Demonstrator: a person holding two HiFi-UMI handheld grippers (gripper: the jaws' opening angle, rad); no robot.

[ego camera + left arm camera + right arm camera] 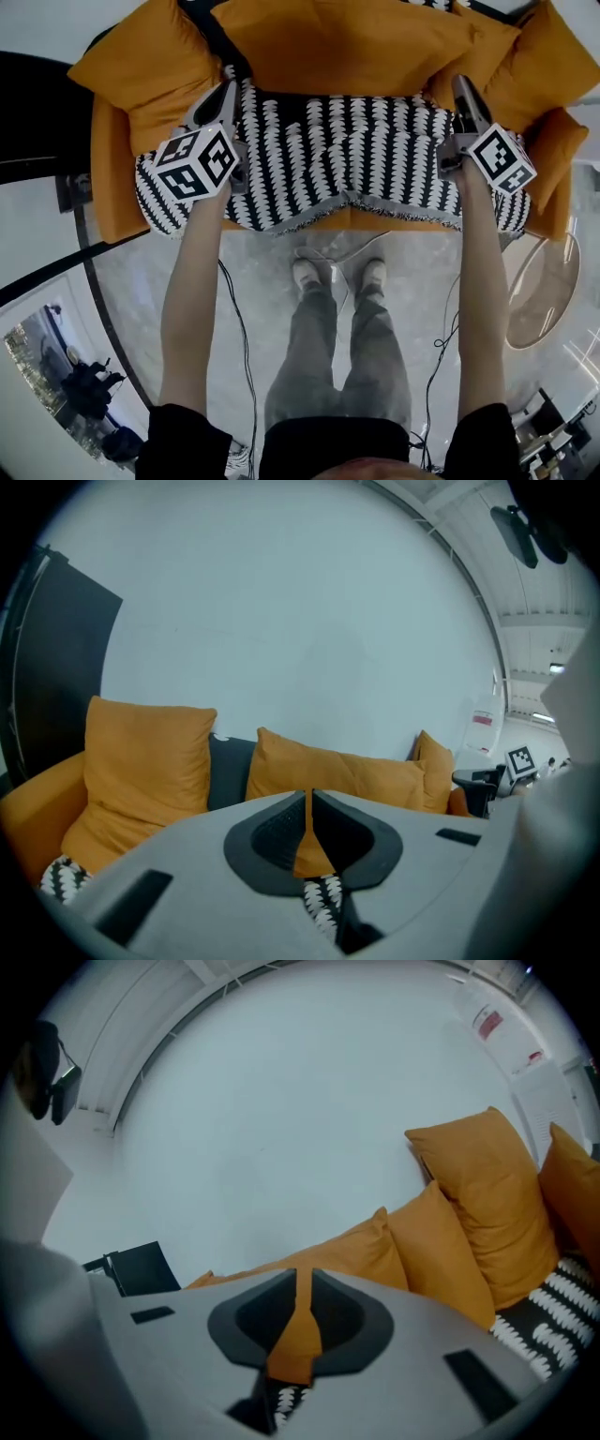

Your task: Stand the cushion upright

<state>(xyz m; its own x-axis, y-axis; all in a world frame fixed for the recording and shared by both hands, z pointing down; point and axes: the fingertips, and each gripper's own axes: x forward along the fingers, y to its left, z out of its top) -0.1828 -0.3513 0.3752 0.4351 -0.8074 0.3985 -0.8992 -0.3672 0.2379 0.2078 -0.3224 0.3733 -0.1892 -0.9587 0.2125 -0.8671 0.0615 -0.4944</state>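
Sofa [108, 183] seat, cushion [347, 42] at back edge

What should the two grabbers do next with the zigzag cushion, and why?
The patterned cushion lies flat on the sofa, with the left gripper and right gripper each shut on its far edge. So probably lift both together, tipping it up against the orange back cushions.

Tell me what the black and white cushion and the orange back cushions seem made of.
Patterned cushion: probably woven or knitted textile, matte; the toothed rows look textured, and what looks like a fringe edges the front. Orange back cushions: soft matte cloth, likely plain upholstery weave; creases, no sheen.
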